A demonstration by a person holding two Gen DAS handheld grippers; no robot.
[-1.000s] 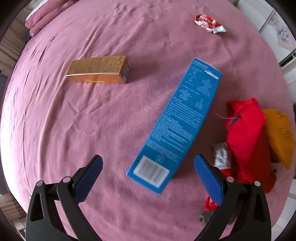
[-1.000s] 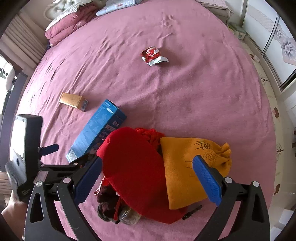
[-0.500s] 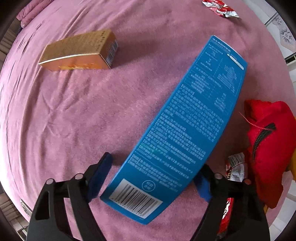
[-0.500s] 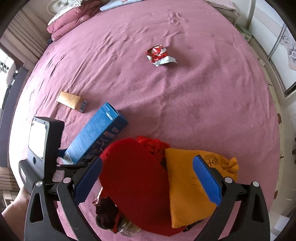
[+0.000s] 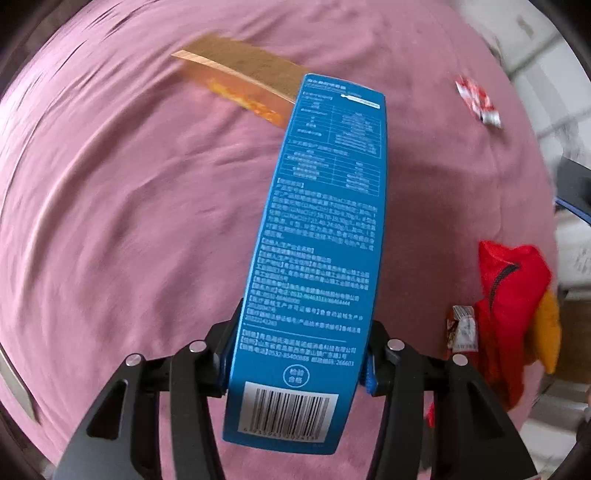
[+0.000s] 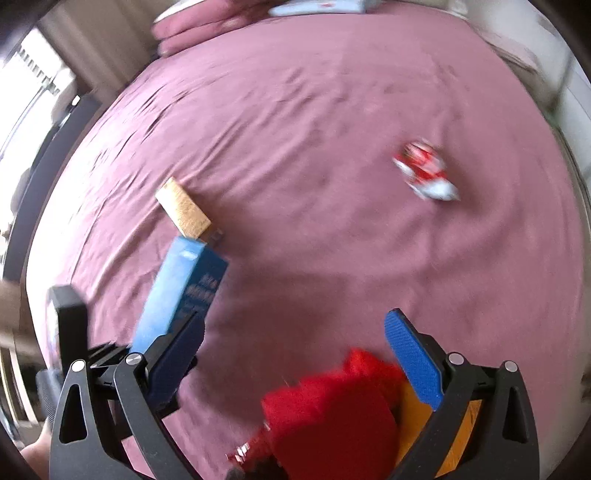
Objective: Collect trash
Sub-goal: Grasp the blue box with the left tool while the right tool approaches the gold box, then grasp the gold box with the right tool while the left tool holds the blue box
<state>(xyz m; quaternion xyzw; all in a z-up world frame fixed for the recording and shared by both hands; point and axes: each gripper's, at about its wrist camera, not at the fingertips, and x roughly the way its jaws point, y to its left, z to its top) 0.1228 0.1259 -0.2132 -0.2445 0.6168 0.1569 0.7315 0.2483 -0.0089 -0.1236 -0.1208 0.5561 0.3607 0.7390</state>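
My left gripper is shut on a long blue box near its barcode end and holds it lifted off the pink bed; the box also shows in the right wrist view. A gold box lies beyond it on the bed, also in the right wrist view. A crumpled red-and-white wrapper lies far right, also in the right wrist view. My right gripper is open and empty above a red bag and an orange bag.
The red bag and orange bag lie at the bed's right edge with a small wrapper beside them. Folded pink bedding lies at the far end. White cabinets stand to the right.
My left gripper closed on the blue box and lifted and turned it. My right gripper swung up and away from the bags, still open.
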